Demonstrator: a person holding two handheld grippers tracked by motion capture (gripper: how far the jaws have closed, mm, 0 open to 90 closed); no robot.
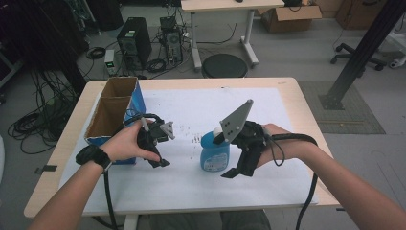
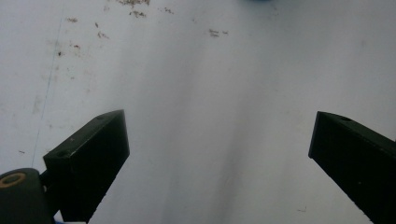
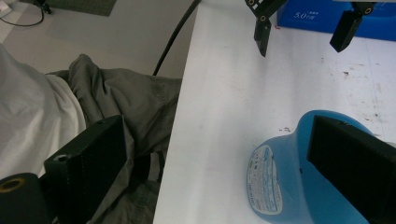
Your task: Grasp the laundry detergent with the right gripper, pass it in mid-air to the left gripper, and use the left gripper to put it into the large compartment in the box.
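Right gripper (image 1: pixel 233 168): jaws spread wide, nothing clamped. It sits just right of the blue spray bottle (image 1: pixel 214 152), plate side up, jaws pointing down toward the person's edge of the table (image 1: pixel 287 91). In the right gripper view one jaw overlaps the bottle's (image 3: pixel 280 177) blue shoulder; can't tell if it touches. The other jaw hangs over the table edge, with grey trousers (image 3: pixel 126 102) behind it.

Left gripper (image 1: pixel 155 143): jaws also wide apart, empty. It is left of the bottle, well apart from it, held in the left hand (image 1: pixel 129 142). The left gripper view looks down on bare white sheet (image 2: pixel 210 93) between the jaws, with a few brown specks on it.

Bottle: stands upright on the white sheet (image 1: pixel 191 187), roughly mid-table, between the two grippers and nearer the right one. Blue body, white label, pale cap partly hidden behind the right gripper's grey plate. Can't tell what is in it.

Cardboard box (image 1: pixel 115 108): left of the bottle, beyond the left hand, near the table's left edge. Blue outside, brown inside, top open, two compartments split by a divider. Both compartments look empty from the high view, though the bottoms are in shadow.

Behind the table, past the bottle: round black stool (image 1: pixel 224 65), PC tower (image 1: pixel 134 40), cables on the floor.
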